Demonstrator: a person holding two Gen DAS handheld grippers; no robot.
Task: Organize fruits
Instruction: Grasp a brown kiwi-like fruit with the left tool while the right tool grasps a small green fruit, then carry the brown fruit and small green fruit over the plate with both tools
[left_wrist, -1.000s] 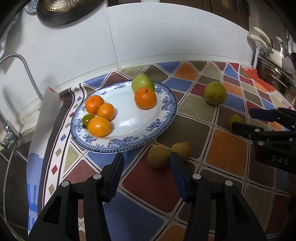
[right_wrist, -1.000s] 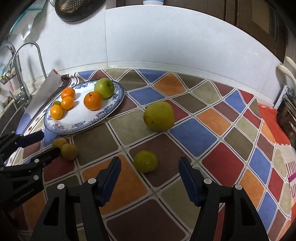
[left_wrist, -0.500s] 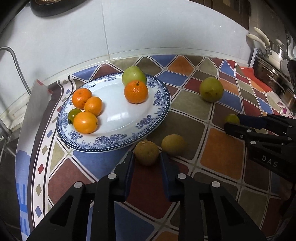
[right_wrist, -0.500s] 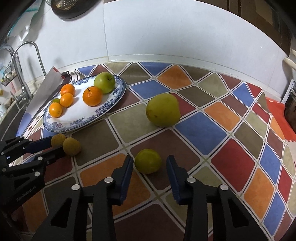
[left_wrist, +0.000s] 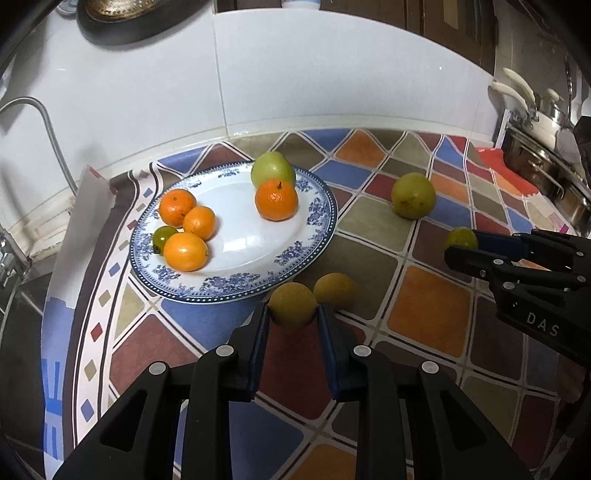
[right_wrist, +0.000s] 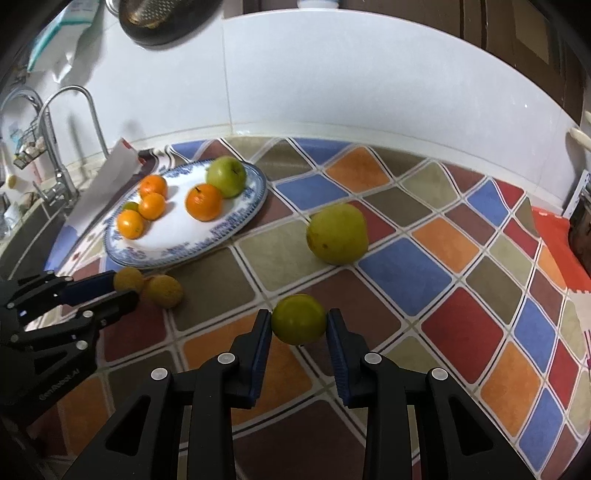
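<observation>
Now, nearest each lens: left gripper (left_wrist: 292, 317) is pinched on a small round yellow-brown fruit (left_wrist: 291, 302), blue pads (left_wrist: 258, 339) at its widest girth. Right gripper (right_wrist: 299, 325) is likewise clamped on a small round green citrus (right_wrist: 298, 318). Earlier frames had both sets of jaws wider; they have just been closing, fruit between them.

Landmark: blue-and-white patterned china plate (left_wrist: 314, 236). Held yellow-brown fruit sits on the bench just off the plate's near rim, touching or nearly touching a second yellow-brown fruit (left_wrist: 335, 290). Green citrus lies well to the plate's right on the multicoloured tiled bench cover (left_wrist: 428, 314). Large yellow-green pear-like fruit (right_wrist: 337, 233) rests right of the plate, clear of it.

On the plate: four orange mandarins (left_wrist: 276, 198), one small green one (left_wrist: 162, 237), a green apple (left_wrist: 272, 169) at the far rim.

Handling, judged: both fruits light, round, firm-skinned but bruisable and prone to roll; equator hold suits, moderate squeeze. Set down in the bare centre of the plate; china would chip if knocked.
</observation>
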